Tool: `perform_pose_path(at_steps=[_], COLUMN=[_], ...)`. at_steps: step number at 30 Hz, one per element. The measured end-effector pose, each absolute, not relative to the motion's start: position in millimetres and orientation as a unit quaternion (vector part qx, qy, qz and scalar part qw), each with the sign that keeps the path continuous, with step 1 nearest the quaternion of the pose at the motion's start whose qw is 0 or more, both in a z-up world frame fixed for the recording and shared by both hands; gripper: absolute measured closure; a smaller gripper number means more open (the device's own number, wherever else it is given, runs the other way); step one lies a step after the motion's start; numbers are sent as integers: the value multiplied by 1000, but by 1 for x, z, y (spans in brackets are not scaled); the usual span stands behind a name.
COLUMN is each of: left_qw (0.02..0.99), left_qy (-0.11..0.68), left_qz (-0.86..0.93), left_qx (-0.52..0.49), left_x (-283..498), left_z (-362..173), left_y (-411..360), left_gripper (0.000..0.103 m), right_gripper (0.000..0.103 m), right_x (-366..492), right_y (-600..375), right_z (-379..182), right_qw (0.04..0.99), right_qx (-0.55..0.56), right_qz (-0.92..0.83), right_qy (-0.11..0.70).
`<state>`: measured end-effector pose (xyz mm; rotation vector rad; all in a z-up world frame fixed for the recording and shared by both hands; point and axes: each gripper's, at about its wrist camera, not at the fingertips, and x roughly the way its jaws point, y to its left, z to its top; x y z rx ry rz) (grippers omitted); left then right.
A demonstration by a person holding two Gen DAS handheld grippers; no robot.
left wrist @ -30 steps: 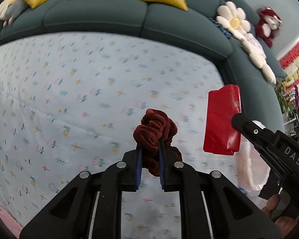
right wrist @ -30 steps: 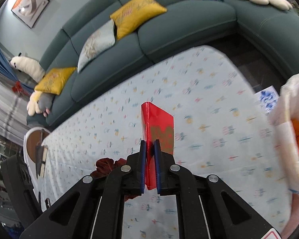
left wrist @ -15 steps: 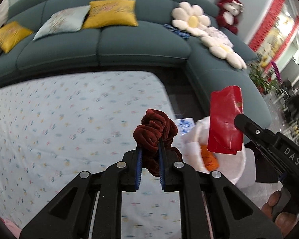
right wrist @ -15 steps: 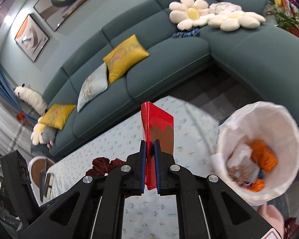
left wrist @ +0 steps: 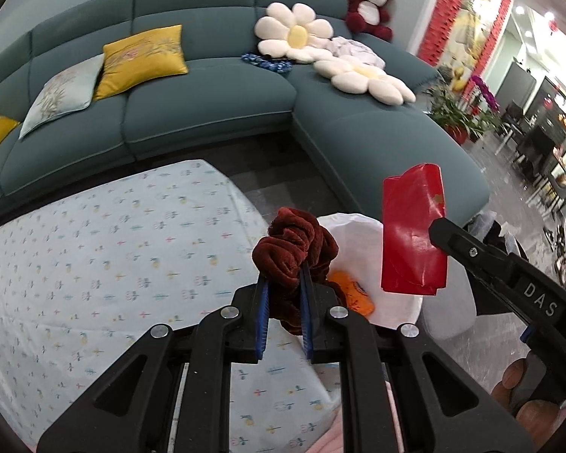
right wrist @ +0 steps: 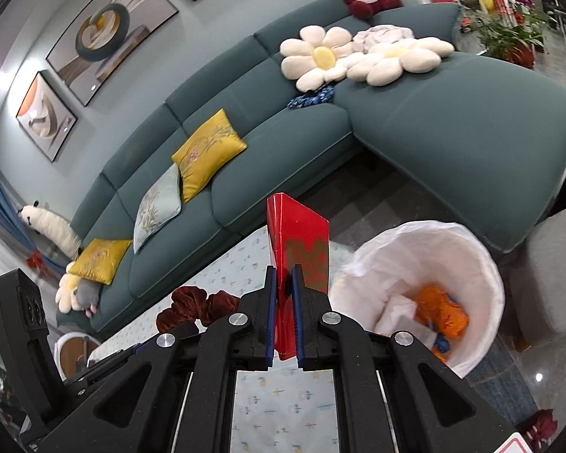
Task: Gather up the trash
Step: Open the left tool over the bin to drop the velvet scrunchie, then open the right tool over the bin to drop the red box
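Two pieces of trash are gripped and near the white-lined waste bin [right wrist: 426,287]: left tool [left wrist: 285,294] clamps a crumpled maroon velvet cloth [left wrist: 294,249], right tool [right wrist: 283,302] pinches a flat red paper packet [right wrist: 298,249]. Neither dropped yet; bin already holds orange and white scraps.

A home living room: teal corner sofa [right wrist: 320,143], cushions, plush toys, framed wall pictures [right wrist: 109,26].

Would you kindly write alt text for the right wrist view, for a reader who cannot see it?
The right gripper is shut on an upright red packet, near a white-lined trash bin holding orange and white scraps. Behind are a teal sofa and a floral-cloth table.
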<state>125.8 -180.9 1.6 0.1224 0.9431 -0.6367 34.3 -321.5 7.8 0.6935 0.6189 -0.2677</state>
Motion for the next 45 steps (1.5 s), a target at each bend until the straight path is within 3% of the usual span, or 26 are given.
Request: perform_pose_path(at_steps=[21, 27, 45], left_qw=[825, 830, 835], left_qy=[449, 445, 448], left_qz=[-331, -323, -309], left_qx=[96, 94, 81], left_x=[109, 109, 109], left_z=[-10, -9, -8], left_y=[-251, -256, -242], left_gripper=[86, 70, 64], right_gripper=[95, 93, 82], right_x=[1, 3, 14], right_y=[-376, -378, -369], right_z=[-10, -11, -15], right_qw=[872, 874, 874], right_qx=[367, 365, 352], right_qz=[-157, -156, -151], right_qy=[284, 282, 299])
